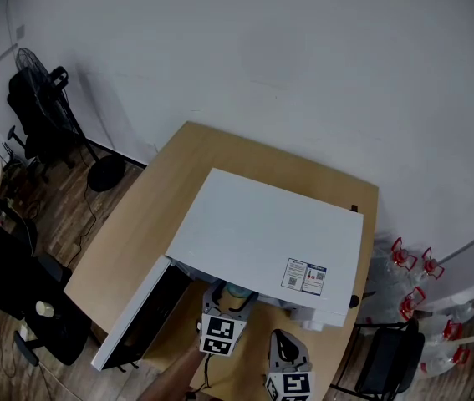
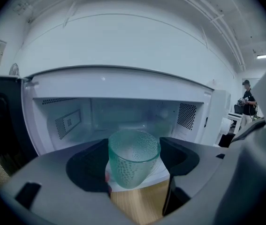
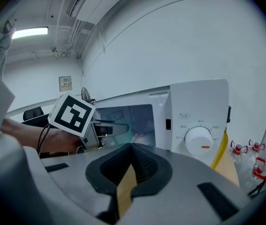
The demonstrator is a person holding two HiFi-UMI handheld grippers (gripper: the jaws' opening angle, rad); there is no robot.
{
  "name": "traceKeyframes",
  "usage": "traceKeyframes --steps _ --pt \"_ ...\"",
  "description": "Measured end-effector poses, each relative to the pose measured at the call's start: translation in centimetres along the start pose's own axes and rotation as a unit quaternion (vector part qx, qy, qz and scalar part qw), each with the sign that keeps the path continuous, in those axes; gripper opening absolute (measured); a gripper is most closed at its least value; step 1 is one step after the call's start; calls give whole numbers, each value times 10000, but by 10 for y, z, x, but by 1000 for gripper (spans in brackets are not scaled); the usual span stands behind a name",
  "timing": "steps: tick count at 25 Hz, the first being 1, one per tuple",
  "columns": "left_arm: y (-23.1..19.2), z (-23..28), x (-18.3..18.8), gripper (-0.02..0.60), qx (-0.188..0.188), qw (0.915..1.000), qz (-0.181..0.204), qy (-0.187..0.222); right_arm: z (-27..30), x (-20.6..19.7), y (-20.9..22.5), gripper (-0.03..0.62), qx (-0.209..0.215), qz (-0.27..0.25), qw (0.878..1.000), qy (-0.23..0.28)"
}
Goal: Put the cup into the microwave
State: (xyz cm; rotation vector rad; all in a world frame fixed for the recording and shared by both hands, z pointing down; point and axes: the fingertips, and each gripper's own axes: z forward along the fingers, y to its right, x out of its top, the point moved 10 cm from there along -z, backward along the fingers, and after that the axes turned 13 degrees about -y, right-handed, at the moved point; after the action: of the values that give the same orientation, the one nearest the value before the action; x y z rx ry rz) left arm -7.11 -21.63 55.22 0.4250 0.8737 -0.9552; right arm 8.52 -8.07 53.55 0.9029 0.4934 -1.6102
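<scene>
From the head view, the white microwave (image 1: 262,232) fills the middle of the frame on a wooden table (image 1: 153,215), and its door (image 1: 140,316) is swung open toward the lower left. The left gripper (image 1: 224,307) is at the mouth of the oven, low centre, with a bit of the teal cup (image 1: 238,291) showing just under the microwave's front edge. The right gripper (image 1: 282,345) hangs back near the bottom edge, apart from the oven.

In the left gripper view, the jaws are closed onto the sides of the frosted, dimpled green glass cup (image 2: 133,156), which is upright at centre frame. The lit cavity (image 2: 123,116) lies directly behind it. The cup looks to be at the threshold and not yet set down inside, with bare table visible below it.

In the right gripper view, the jaws are pressed together with nothing between them, only a thin sliver of tabletop showing through. The control dial (image 3: 199,139) sits right of centre, and the left gripper's marker cube (image 3: 72,114) is at the left, in front of the opening.

The risk I see is the cup's base catching the front sill, or its rim knocking the top of the opening, if it goes in at the wrong height. Smooth glass could then twist or slip in the grip. Letting go before it rests flat could also tip it.
</scene>
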Motion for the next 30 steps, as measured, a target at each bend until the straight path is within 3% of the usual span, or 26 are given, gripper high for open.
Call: traceKeyframes --steps 22,30 --pt "-11 18 11 356 52 9996 -157 236 7 -9 4 17 -26 71 9997 -217" --pt "-11 15 15 359 84 9995 -37 292 8 -10 4 17 -36 38 9997 -227"
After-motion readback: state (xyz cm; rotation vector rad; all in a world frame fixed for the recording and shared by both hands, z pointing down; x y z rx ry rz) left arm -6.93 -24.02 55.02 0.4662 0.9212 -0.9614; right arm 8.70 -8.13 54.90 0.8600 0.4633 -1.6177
